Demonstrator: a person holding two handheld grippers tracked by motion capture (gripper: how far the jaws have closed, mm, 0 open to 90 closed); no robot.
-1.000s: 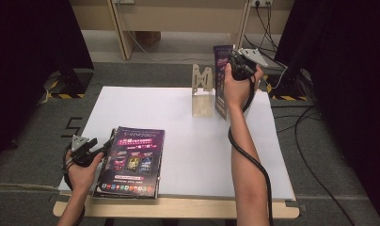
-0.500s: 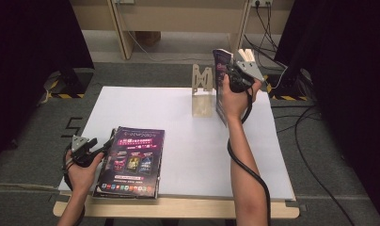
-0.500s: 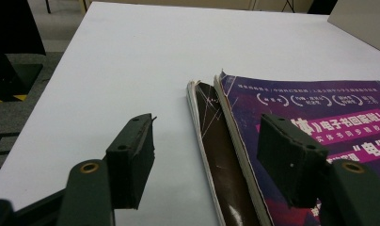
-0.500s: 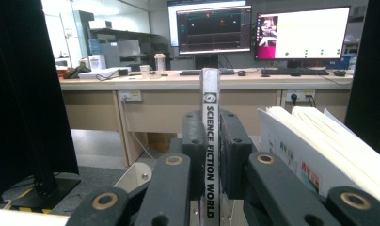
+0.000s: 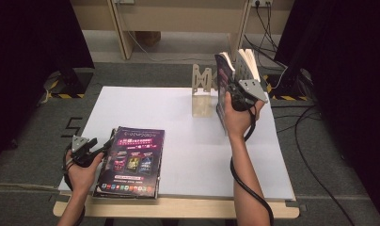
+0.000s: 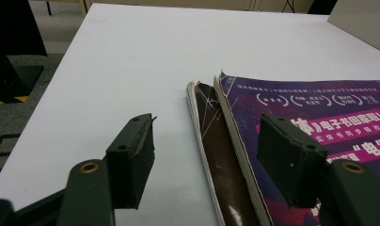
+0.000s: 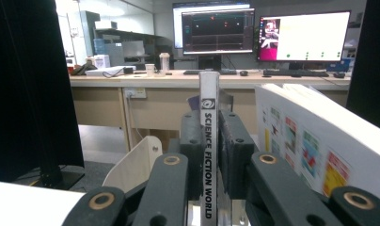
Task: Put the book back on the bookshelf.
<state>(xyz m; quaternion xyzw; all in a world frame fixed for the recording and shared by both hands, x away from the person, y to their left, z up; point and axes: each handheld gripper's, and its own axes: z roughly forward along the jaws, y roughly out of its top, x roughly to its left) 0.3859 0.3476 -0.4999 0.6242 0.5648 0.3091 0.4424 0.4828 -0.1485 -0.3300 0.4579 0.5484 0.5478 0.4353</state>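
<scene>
The right gripper (image 5: pixel 235 89) pinches a magazine (image 7: pixel 209 155) by its spine, upright, at about one o'clock on the table (image 5: pixel 188 117), just right of the wooden bookend (image 5: pixel 201 89). Its jaws have just been opening slightly, yet the pads (image 7: pixel 235 150) look pressed on the spine. A second volume (image 5: pixel 248 63) fans open beside it, at the magazine's three o'clock.

The step in hand looks like standing the magazine against the bookend. To do it well, keep the spine vertical, slide it toward nine o'clock until it touches the bookend, and seat its lower edge on the table before letting go; otherwise it may flop.

The left gripper (image 5: pixel 101 149) rests spread at seven o'clock, straddling the left edge of the flat stack (image 5: pixel 131 160) without squeezing it.
</scene>
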